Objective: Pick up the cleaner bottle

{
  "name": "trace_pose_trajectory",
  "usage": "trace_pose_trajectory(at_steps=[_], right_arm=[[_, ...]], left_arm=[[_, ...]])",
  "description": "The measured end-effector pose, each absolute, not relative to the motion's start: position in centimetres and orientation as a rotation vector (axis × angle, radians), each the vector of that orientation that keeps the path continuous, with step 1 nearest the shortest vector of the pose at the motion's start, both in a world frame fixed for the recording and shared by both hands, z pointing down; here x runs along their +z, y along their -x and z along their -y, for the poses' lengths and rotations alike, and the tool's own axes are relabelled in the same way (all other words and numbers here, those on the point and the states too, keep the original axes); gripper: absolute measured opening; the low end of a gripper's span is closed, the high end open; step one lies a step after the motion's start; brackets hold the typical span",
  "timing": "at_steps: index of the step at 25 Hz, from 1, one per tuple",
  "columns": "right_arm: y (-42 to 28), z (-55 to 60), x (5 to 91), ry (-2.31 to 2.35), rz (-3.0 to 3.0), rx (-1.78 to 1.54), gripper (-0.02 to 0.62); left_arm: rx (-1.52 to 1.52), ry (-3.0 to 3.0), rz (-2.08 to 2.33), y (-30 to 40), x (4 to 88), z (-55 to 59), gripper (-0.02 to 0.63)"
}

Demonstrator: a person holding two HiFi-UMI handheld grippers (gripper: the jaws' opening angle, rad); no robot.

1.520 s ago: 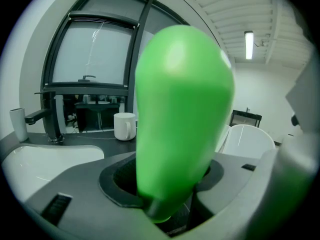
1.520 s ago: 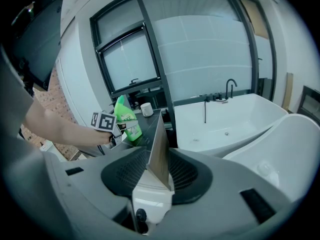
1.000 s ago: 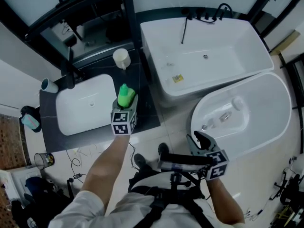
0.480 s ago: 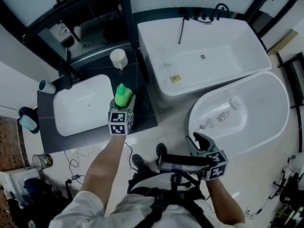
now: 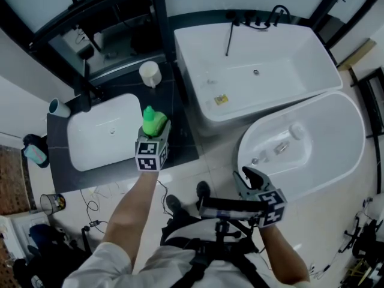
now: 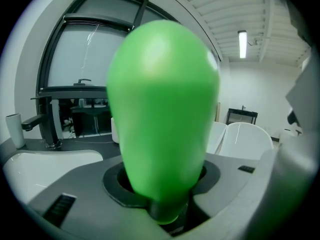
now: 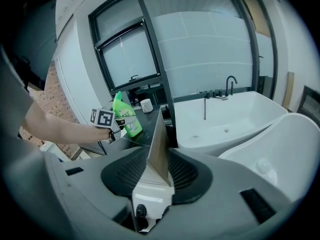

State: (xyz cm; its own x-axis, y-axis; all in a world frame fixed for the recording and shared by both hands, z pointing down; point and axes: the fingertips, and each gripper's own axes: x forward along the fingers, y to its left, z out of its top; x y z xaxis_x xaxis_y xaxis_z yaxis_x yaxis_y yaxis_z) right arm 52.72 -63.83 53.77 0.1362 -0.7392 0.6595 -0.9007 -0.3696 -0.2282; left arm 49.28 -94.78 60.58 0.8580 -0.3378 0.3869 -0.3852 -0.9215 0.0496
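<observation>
Left gripper [image 5: 155, 132] jaws just closing onto green cleaner bottle [image 6: 162, 114]

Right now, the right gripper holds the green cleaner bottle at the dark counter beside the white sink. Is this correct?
No, only the side is wrong: the left gripper holds the green cleaner bottle at the dark counter beside the white sink. The left gripper view shows the bottle between its jaws, which have just been closing. The right gripper is shut and empty.
</observation>
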Motion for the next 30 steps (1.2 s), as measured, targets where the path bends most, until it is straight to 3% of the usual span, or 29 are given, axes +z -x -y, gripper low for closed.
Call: trace_pose_trajectory(at_steps=[30], right_arm=[[-51.8,67.9,51.5,-2.199,1.806,0.932,0.141]], left_arm=[[0.401,-2.977,0.634,-43.6,48.3,93.3,0.176]])
